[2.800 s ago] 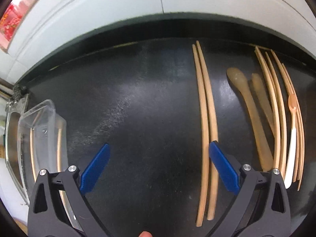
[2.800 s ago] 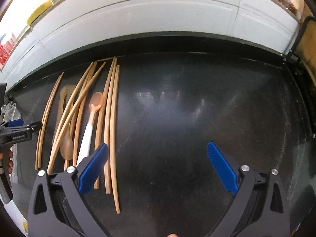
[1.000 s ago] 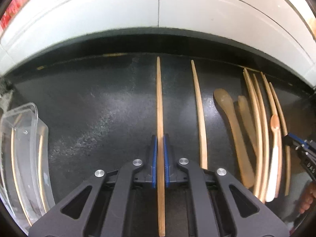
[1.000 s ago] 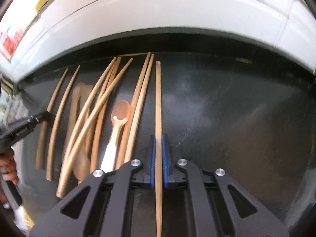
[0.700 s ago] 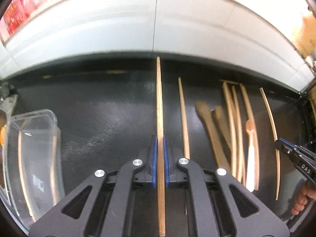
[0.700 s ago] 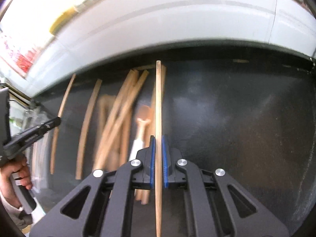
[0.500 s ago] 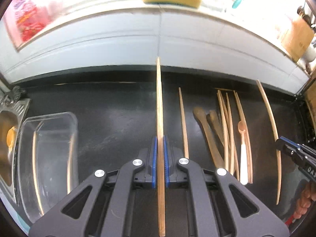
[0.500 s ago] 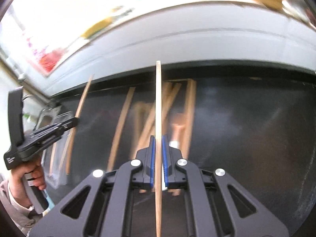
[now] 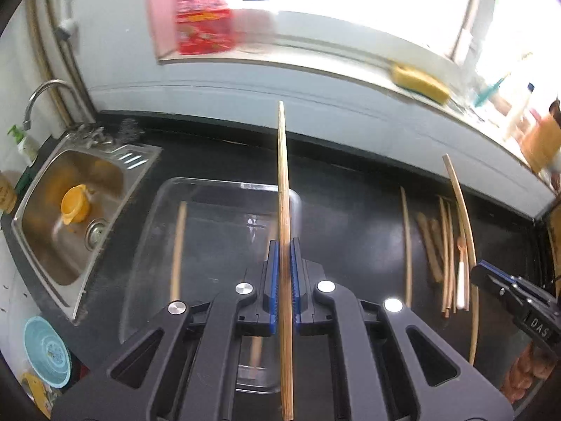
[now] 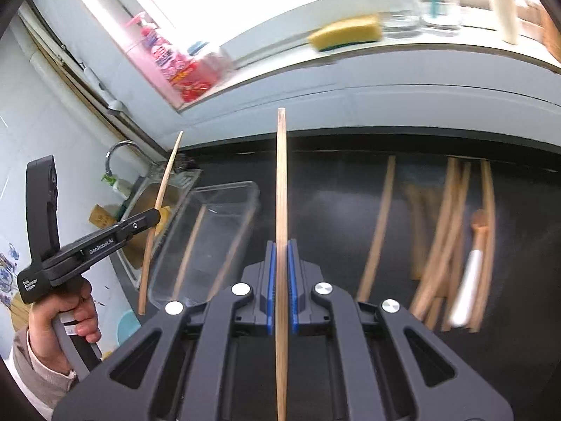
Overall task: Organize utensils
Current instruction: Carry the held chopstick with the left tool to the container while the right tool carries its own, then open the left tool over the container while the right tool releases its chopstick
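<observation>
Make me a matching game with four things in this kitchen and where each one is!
Things:
1. yellow sponge
2. yellow cup
3. white-handled spoon
4. chopstick in the right gripper

Places:
A. lying on the black counter among wooden utensils
B. up on the window ledge
C. clamped between blue pads
D. down in the steel sink

Pairs: 1-B, 2-D, 3-A, 4-C
</observation>
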The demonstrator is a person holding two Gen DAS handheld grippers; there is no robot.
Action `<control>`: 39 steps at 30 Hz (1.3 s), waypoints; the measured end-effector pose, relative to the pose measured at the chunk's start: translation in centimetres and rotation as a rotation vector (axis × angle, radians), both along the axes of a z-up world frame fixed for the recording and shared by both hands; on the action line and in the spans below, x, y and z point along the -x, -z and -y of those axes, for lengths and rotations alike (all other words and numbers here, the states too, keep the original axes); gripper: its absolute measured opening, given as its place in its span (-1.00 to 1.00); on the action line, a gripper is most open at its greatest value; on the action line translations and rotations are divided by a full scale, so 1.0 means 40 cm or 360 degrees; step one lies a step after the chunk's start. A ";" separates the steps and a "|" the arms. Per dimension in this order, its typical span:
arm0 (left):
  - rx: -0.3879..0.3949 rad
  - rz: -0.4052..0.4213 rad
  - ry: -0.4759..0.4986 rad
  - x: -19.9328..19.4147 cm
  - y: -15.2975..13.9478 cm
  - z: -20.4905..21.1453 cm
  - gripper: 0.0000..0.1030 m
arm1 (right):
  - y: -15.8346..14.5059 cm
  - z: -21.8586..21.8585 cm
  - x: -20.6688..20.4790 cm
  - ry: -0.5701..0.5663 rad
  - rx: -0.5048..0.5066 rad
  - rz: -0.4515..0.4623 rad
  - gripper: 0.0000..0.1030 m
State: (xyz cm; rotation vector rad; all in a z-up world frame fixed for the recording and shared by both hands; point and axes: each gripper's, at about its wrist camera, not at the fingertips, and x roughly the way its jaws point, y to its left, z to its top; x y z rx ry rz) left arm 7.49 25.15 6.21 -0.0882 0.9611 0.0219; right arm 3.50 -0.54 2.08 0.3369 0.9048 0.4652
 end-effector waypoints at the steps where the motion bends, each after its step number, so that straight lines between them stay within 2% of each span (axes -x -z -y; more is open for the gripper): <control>1: 0.0000 -0.0004 0.0004 -0.003 0.002 -0.038 -0.89 | 0.001 -0.031 -0.001 0.0005 -0.0011 -0.0004 -0.85; 5: 0.0016 -0.0085 0.0068 -0.019 0.036 -0.125 -0.89 | 0.014 -0.175 -0.019 0.0020 -0.0048 -0.0063 -0.85; 10: 0.0071 -0.0185 0.0115 -0.044 0.111 -0.231 -0.89 | 0.047 -0.342 -0.041 0.0042 -0.0005 -0.0116 -0.85; 16: 0.0102 -0.0267 0.0170 -0.070 0.174 -0.312 -0.89 | 0.100 -0.435 -0.066 0.0127 0.0055 -0.0207 -0.85; 22: 0.0163 -0.0322 0.0203 -0.095 0.225 -0.342 -0.88 | 0.144 -0.488 -0.089 0.0170 0.0108 -0.0277 -0.85; 24: 0.0141 -0.0316 0.0194 -0.102 0.224 -0.348 -0.87 | 0.154 -0.509 -0.100 0.0161 0.0164 -0.0311 -0.85; 25: 0.0126 -0.0331 0.0181 -0.107 0.223 -0.350 -0.67 | 0.155 -0.524 -0.112 0.0152 0.0209 -0.0328 -0.85; 26: 0.0115 -0.0352 0.0162 -0.113 0.220 -0.358 0.10 | 0.155 -0.534 -0.117 0.0129 0.0278 -0.0326 -0.83; 27: 0.0135 -0.0331 0.0126 -0.116 0.205 -0.375 0.57 | 0.151 -0.536 -0.117 0.0120 0.0324 -0.0294 -0.77; 28: 0.0169 -0.0262 0.0091 -0.114 0.186 -0.393 0.89 | 0.140 -0.532 -0.115 0.0127 0.0401 -0.0239 -0.17; 29: 0.0173 -0.0209 0.0046 -0.113 0.166 -0.409 0.90 | 0.133 -0.528 -0.114 0.0137 0.0470 -0.0205 0.83; 31: 0.0186 -0.0127 -0.0018 -0.121 0.123 -0.440 0.90 | 0.106 -0.506 -0.097 0.0170 0.0618 -0.0032 0.88; 32: 0.0179 -0.0104 -0.0038 -0.126 0.110 -0.447 0.90 | 0.100 -0.498 -0.095 0.0166 0.0678 0.0002 0.88; 36: 0.0177 -0.0048 -0.0025 -0.143 0.064 -0.421 0.90 | 0.091 -0.435 -0.093 0.0232 0.0726 0.0029 0.88; 39: 0.0187 -0.0045 0.0053 -0.155 0.052 -0.344 0.90 | 0.104 -0.380 -0.087 0.0265 0.0717 -0.0020 0.88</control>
